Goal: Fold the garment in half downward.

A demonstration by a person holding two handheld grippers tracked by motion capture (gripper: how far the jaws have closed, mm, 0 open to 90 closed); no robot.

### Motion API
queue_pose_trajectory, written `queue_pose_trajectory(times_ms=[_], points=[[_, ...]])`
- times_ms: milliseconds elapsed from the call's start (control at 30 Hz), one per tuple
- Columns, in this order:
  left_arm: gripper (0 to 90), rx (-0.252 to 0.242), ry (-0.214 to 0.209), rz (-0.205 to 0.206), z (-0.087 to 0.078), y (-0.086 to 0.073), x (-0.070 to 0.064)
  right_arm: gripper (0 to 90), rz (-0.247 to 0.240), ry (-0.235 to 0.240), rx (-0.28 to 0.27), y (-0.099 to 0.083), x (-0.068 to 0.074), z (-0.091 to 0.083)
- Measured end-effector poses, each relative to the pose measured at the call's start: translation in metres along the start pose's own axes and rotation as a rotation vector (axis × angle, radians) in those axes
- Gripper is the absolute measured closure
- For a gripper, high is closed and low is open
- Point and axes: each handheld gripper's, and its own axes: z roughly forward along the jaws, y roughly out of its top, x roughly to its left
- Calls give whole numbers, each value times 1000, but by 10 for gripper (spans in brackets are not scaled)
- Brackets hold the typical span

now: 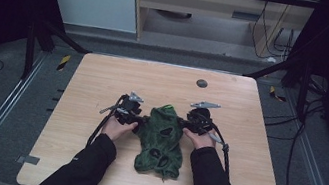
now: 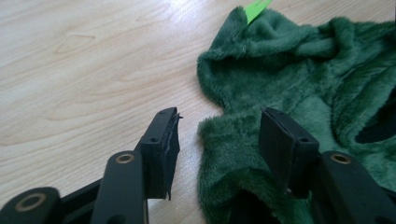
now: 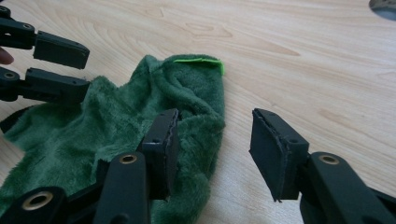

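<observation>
A crumpled green plush garment (image 1: pixel 162 140) lies mid-bench (image 1: pixel 104 77) between two hand-held tools, the left claw (image 2: pixel 219 140) spread wide with the fabric's edge between its jaws, the right claw (image 3: pixel 212 149) equally wide, one jaw over the cloth, gripping nothing

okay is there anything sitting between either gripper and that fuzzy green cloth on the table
Nothing visible does. The left gripper is open, with the fuzzy dark green plush cloth edge between its jaws. The right gripper is open at the cloth's other side. Only bare light wooden table surrounds them.
</observation>
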Motion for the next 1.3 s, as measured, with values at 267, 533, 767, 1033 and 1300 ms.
queue_pose_trajectory(times_ms=[267, 533, 767, 1033, 1300], points=[[554, 39, -22, -10, 8, -2, 2, 525, -2, 14, 49, -7, 1, 11], [631, 65, -38, -21, 12, -3, -1, 584, 0, 24, 97, -12, 0, 19], [728, 81, -32, -21, 12, -3, -4, 688, -21, 25, 120, -14, 3, 23], [821, 91, -23, -19, 13, -1, -8, 795, -19, 31, 133, -15, 6, 25], [831, 66, -17, -15, 6, 6, -10, 815, -26, 31, 106, -12, 6, 21]])
